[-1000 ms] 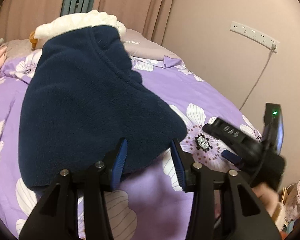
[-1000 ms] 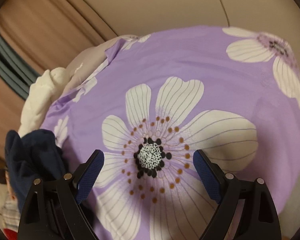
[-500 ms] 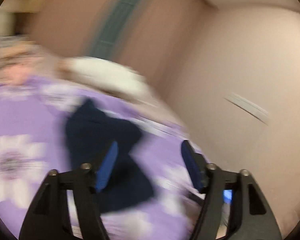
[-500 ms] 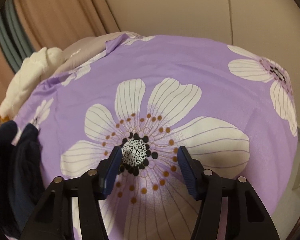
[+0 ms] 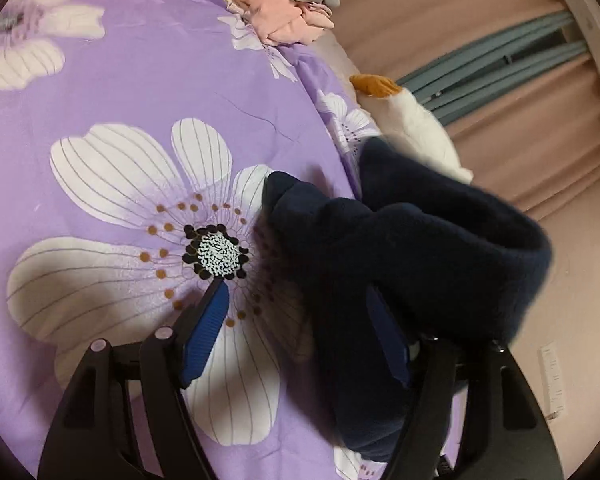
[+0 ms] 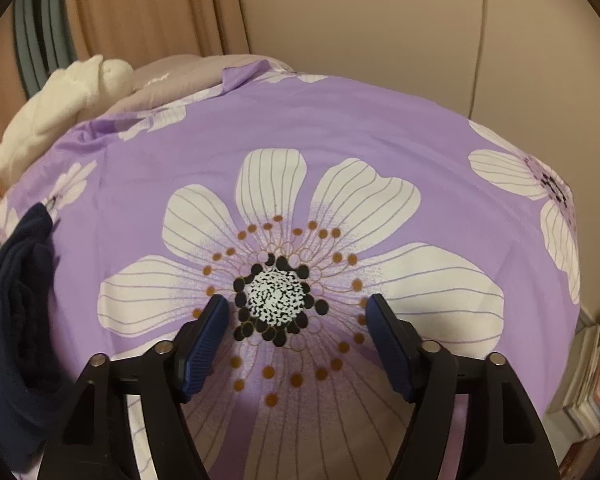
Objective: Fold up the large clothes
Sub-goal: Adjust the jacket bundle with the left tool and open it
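Navy fleece garment [image 5: 412, 256] bunched over left gripper [image 5: 300, 328] right finger; jaws just opened, nothing pinched. Right gripper [image 6: 298, 340] agape, empty, garment far left.

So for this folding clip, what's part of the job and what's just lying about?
Job: navy fleece, left gripper, right gripper, both open.

Lying about: pink clothes, white plush toy, purple floral sheet, books.
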